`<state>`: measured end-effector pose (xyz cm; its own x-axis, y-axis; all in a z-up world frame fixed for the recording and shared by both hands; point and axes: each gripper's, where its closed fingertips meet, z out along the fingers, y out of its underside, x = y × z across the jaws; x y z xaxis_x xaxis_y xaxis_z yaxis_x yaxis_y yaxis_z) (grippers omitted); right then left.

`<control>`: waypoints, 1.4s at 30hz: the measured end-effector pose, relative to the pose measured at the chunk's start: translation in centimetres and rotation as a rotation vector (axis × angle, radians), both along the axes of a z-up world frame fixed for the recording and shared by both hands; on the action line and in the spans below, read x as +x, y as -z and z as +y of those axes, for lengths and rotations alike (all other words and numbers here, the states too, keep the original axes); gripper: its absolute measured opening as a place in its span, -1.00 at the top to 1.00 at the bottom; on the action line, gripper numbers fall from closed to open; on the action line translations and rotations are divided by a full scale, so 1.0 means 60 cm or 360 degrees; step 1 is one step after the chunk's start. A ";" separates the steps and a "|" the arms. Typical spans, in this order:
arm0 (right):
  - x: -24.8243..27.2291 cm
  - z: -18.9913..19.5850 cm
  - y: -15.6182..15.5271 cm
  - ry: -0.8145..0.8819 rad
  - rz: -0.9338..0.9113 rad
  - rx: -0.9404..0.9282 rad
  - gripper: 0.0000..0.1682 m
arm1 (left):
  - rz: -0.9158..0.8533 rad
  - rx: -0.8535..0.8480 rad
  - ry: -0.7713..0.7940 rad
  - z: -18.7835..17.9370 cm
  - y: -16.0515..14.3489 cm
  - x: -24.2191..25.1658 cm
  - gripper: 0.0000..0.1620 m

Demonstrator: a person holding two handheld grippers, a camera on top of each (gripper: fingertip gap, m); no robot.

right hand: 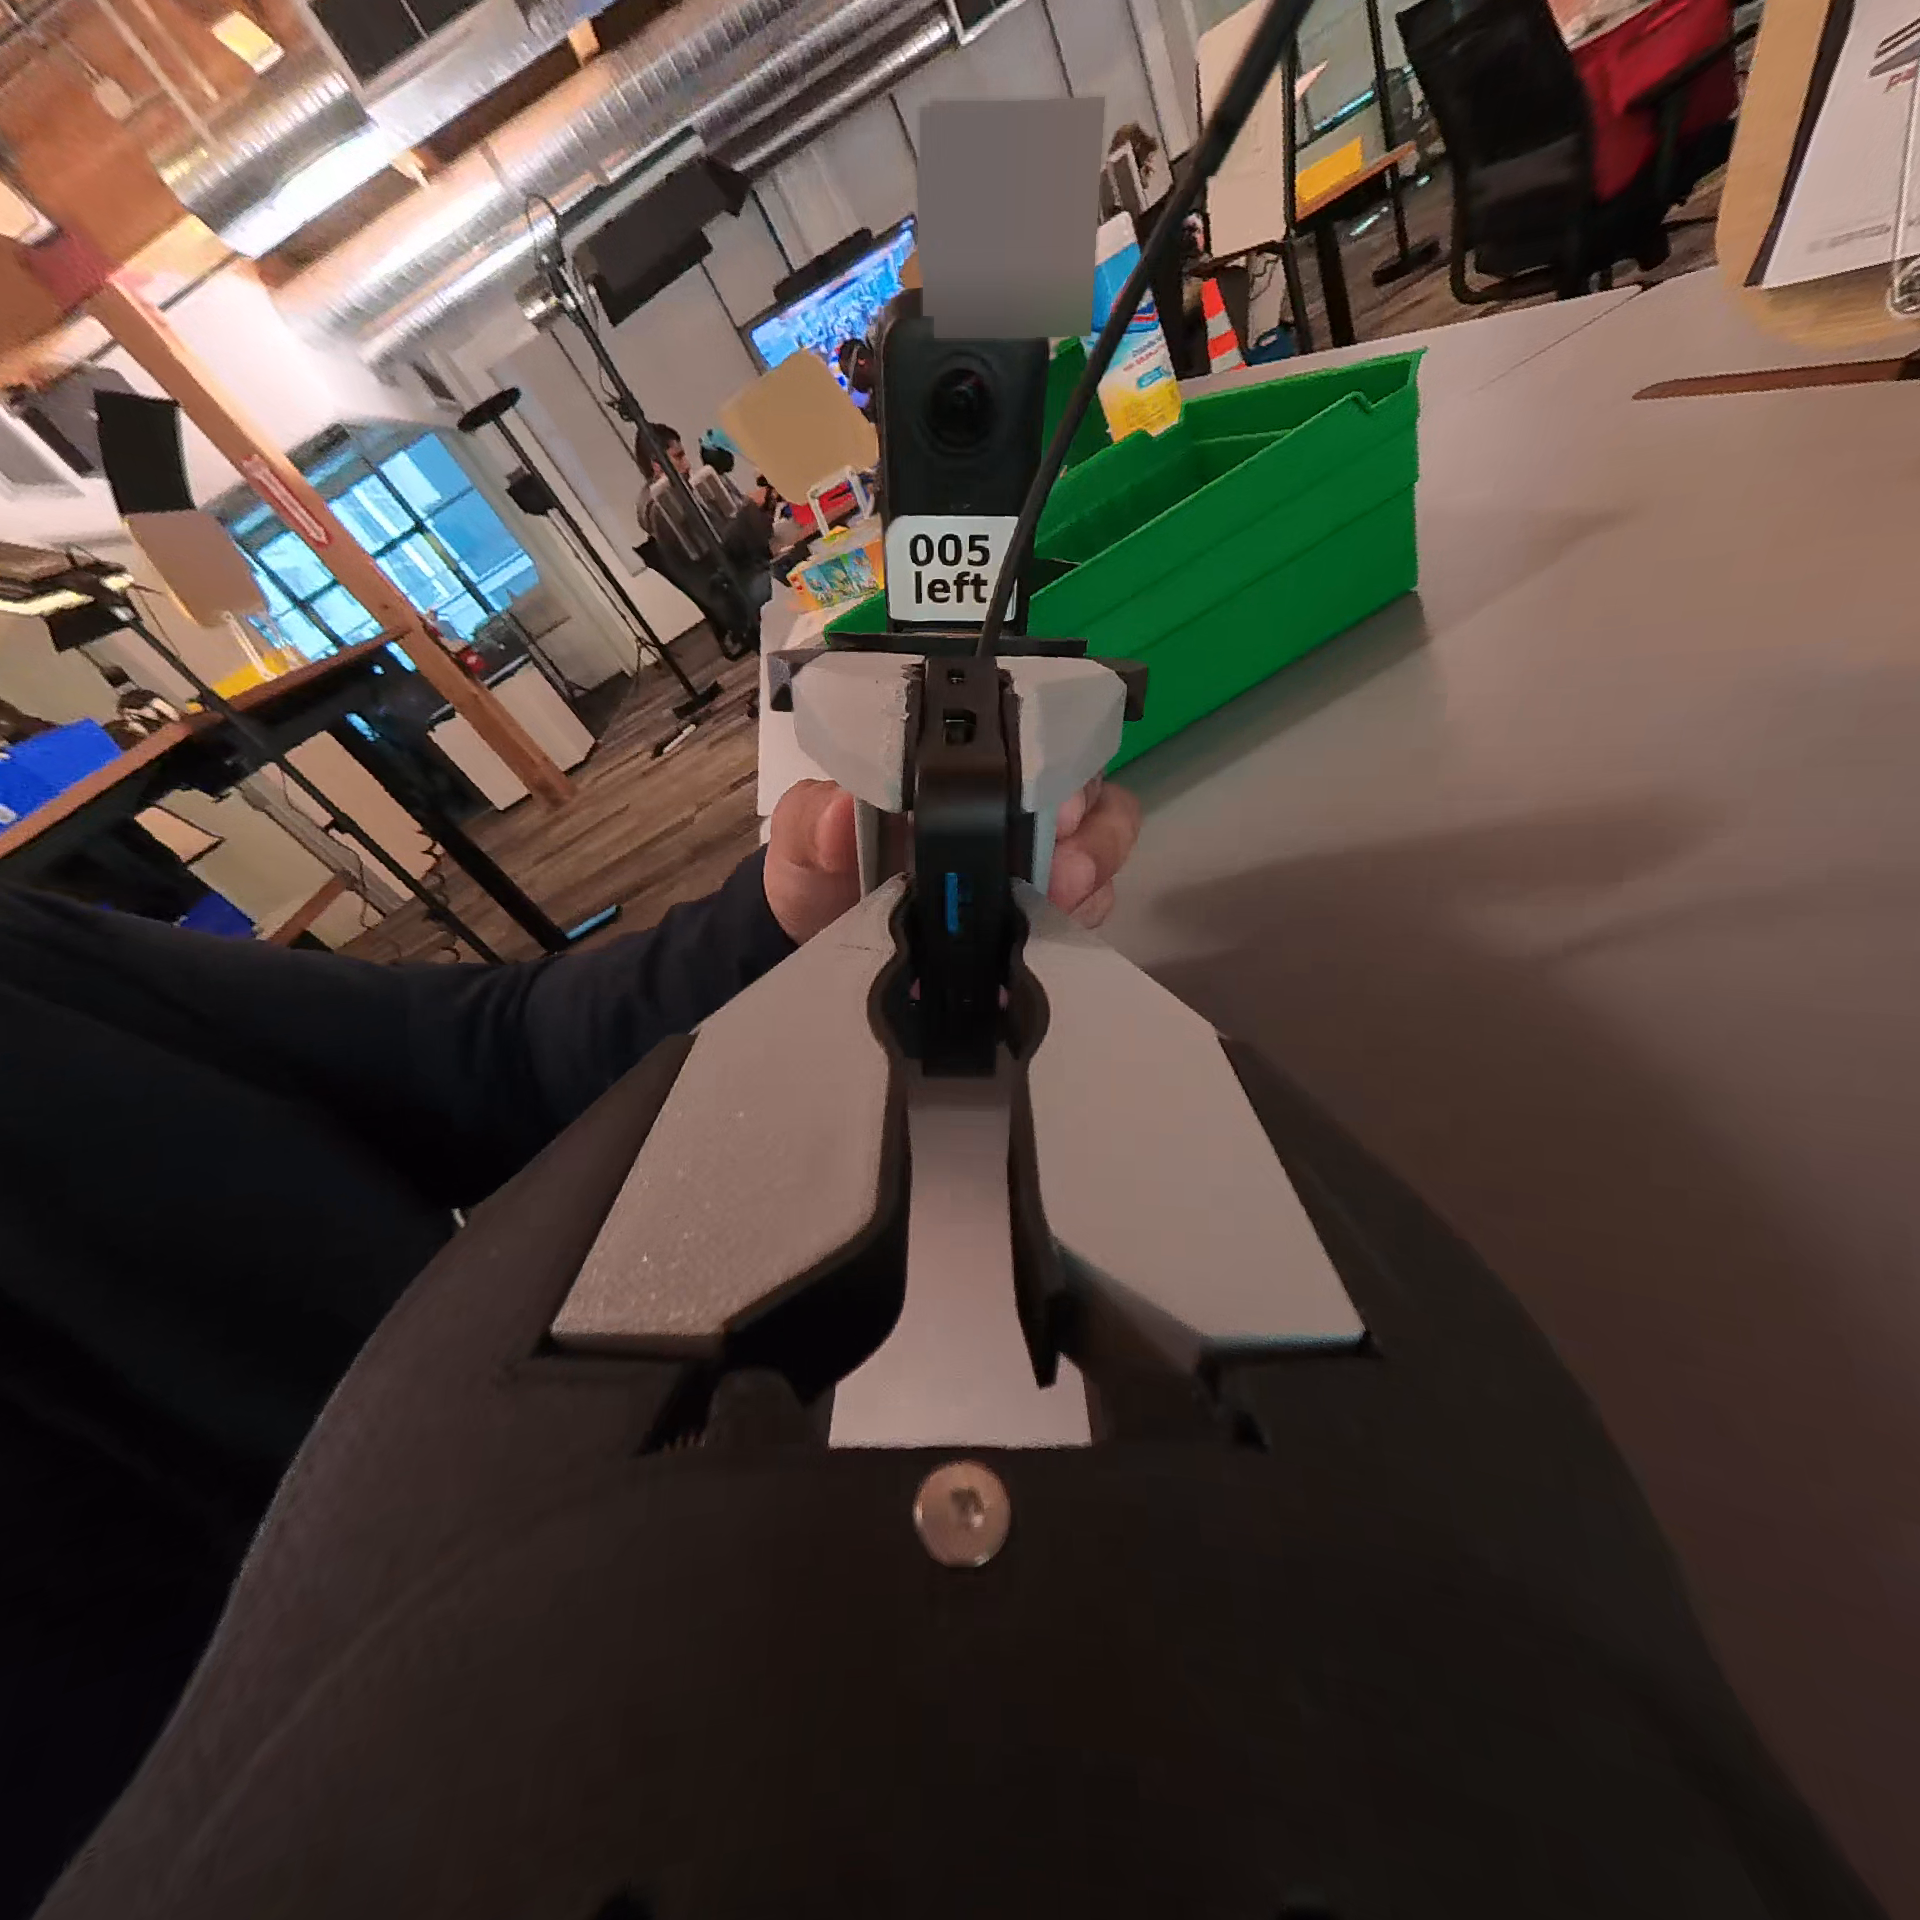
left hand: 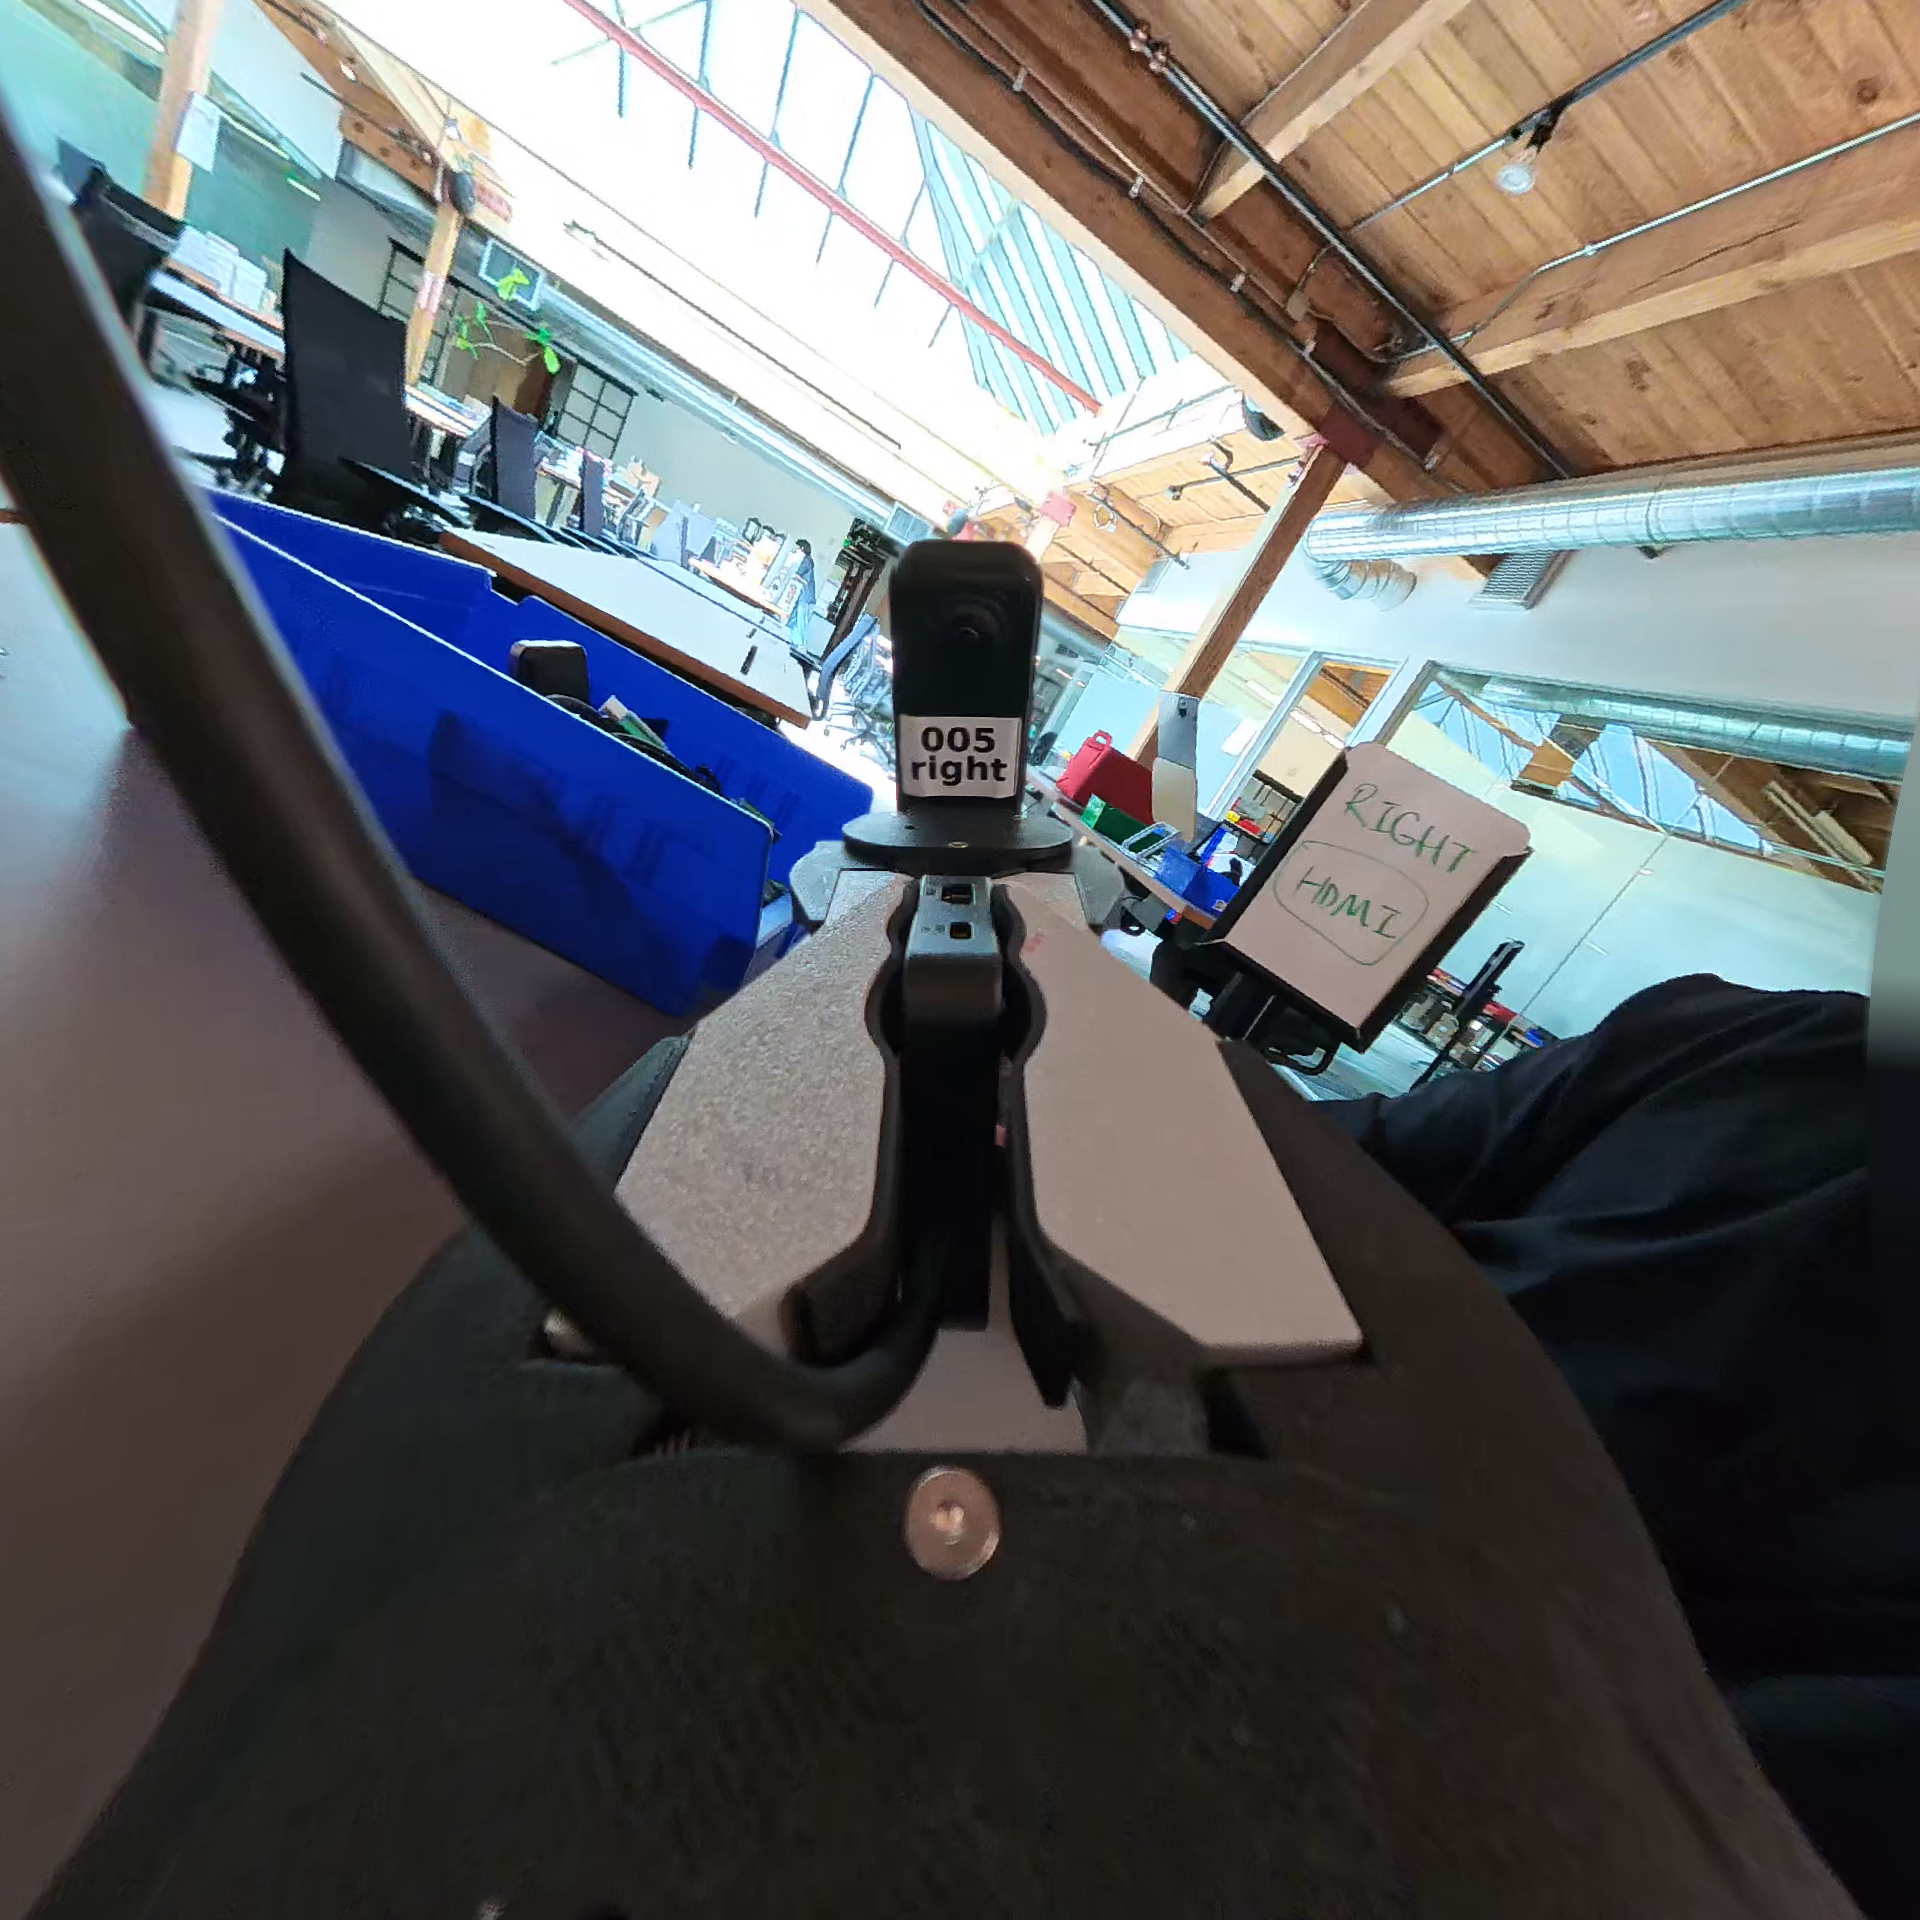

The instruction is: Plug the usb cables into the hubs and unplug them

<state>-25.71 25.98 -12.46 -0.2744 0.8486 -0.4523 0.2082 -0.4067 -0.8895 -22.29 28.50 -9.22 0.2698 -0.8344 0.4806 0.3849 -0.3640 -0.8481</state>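
Note:
The two grippers face each other tip to tip above a table (right hand: pixel 1558 727). My left gripper (left hand: pixel 951 1039) has its grey fingers (left hand: pixel 769 1122) closed on a black plug (left hand: pixel 948 1122) at the end of a thick black cable (left hand: pixel 312 831), which loops in from the left. My right gripper (right hand: pixel 956 966) is closed on the other end of the same black piece (right hand: pixel 958 831), which has a blue mark. The right gripper shows in the left wrist view (left hand: pixel 961 862) with its camera on top. A hand (right hand: pixel 816 857) holds the left gripper's body (right hand: pixel 862 717).
Blue bins (left hand: pixel 582 821) stand on the table to the left gripper's left. A green bin (right hand: pixel 1268 540) stands behind the left gripper. A cardboard sign (left hand: pixel 1371 883) stands at the right. A dark sleeve (right hand: pixel 364 1039) reaches in. Desks, chairs and people are farther off. The gap from one gripper's tips to the other's is roughly 4 cm.

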 end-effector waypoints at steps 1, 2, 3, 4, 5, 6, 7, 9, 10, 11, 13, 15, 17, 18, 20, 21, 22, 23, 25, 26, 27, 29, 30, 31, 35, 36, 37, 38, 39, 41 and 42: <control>0.002 0.000 0.001 -0.0009 0.0001 0.0000 0.88 | 0.0010 -0.0005 -0.0001 0.001 0.002 0.002 0.86; 0.005 0.001 0.004 -0.0005 -0.0016 0.0029 0.88 | 0.0027 -0.0011 -0.0006 0.002 0.004 0.004 0.85; 0.010 0.005 0.005 0.0014 -0.0041 0.0070 0.88 | 0.0040 -0.0023 -0.0022 0.005 0.006 0.005 0.82; 0.018 0.012 0.000 0.0048 -0.0059 0.0107 0.88 | 0.0039 -0.0044 -0.0050 0.010 0.007 0.002 0.73; 0.029 0.022 -0.008 0.0095 -0.0069 0.0144 0.88 | 0.0011 -0.0062 -0.0089 0.016 0.005 -0.004 0.64; 0.043 0.035 -0.019 0.0150 -0.0075 0.0183 0.88 | -0.0033 -0.0075 -0.0123 0.020 0.001 -0.013 0.58; 0.061 0.053 -0.034 0.0221 -0.0079 0.0225 0.88 | -0.0071 -0.0087 -0.0143 0.022 -0.001 -0.021 0.57; 0.105 0.103 -0.072 0.0415 -0.0084 0.0333 0.89 | -0.0109 -0.0100 -0.0156 0.023 -0.004 -0.031 0.61; 0.131 0.136 -0.094 0.0538 -0.0102 0.0409 0.90 | -0.0121 -0.0104 -0.0155 0.023 -0.004 -0.032 0.63; 0.158 0.170 -0.117 0.0662 -0.0130 0.0500 0.90 | -0.0126 -0.0111 -0.0150 0.024 -0.004 -0.032 0.65; 0.215 0.241 -0.164 0.0912 -0.0226 0.0704 0.89 | -0.0107 -0.0131 -0.0122 0.023 0.001 -0.025 0.66; 0.269 0.315 -0.204 0.1132 -0.0401 0.0959 0.88 | -0.0070 -0.0153 -0.0103 0.023 0.009 -0.017 0.68; 0.310 0.385 -0.222 0.1228 -0.0675 0.1262 0.88 | -0.0047 -0.0176 -0.0088 0.024 0.016 -0.012 0.69; 0.326 0.420 -0.221 0.1233 -0.0833 0.1424 0.88 | -0.0045 -0.0189 -0.0078 0.025 0.018 -0.010 0.71; 0.343 0.476 -0.188 0.1077 -0.1167 0.1627 0.88 | -0.0038 -0.0215 -0.0058 0.026 0.024 -0.006 0.72; 0.345 0.495 -0.156 0.0943 -0.1309 0.1632 0.88 | -0.0033 -0.0224 -0.0050 0.027 0.026 -0.004 0.73; 0.348 0.509 -0.116 0.0797 -0.1443 0.1575 0.87 | -0.0028 -0.0230 -0.0045 0.027 0.027 -0.003 0.74; 0.357 0.523 -0.075 0.0684 -0.1596 0.1486 0.85 | -0.0022 -0.0234 -0.0041 0.027 0.029 -0.002 0.74; 0.396 0.566 -0.014 0.0647 -0.1954 0.1387 0.70 | -0.0012 -0.0238 -0.0042 0.028 0.031 -0.003 0.74; 0.419 0.591 -0.003 0.0715 -0.2099 0.1402 0.80 | -0.0011 -0.0237 -0.0051 0.029 0.031 -0.005 0.75; 0.438 0.616 -0.005 0.0824 -0.2190 0.1436 1.00 | -0.0014 -0.0238 -0.0061 0.030 0.031 -0.007 0.75; 0.467 0.651 -0.028 0.1081 -0.2270 0.1416 1.00 | -0.0033 -0.0241 -0.0056 0.029 0.029 -0.009 0.75; 0.480 0.659 -0.035 0.1182 -0.2306 0.1328 0.98 | -0.0039 -0.0243 -0.0046 0.029 0.028 -0.008 0.76; 0.491 0.661 -0.040 0.1260 -0.2344 0.1223 0.92 | -0.0039 -0.0248 -0.0037 0.028 0.029 -0.006 0.76; 0.440 0.640 -0.049 0.1224 -0.2077 0.1072 0.93 | 0.0008 -0.0273 -0.0017 0.028 0.038 0.003 0.76; 0.417 0.625 -0.044 0.1149 -0.1990 0.1016 0.92 | 0.0021 -0.0272 -0.0020 0.028 0.039 0.004 0.76; 0.400 0.612 -0.038 0.1102 -0.1944 0.0962 0.92 | 0.0033 -0.0268 -0.0026 0.029 0.040 0.004 0.76; 0.386 0.601 -0.036 0.1083 -0.1909 0.0926 0.90 | 0.0044 -0.0265 -0.0033 0.029 0.041 0.003 0.76; 0.367 0.587 -0.037 0.1062 -0.1843 0.0899 0.90 | 0.0055 -0.0265 -0.0041 0.030 0.043 0.002 0.76; 0.311 0.547 -0.055 0.1009 -0.1583 0.0850 0.87 | 0.0071 -0.0262 -0.0059 0.032 0.045 0.001 0.76; 0.278 0.520 -0.070 0.0982 -0.1409 0.0817 0.82 | 0.0082 -0.0258 -0.0065 0.033 0.045 0.001 0.75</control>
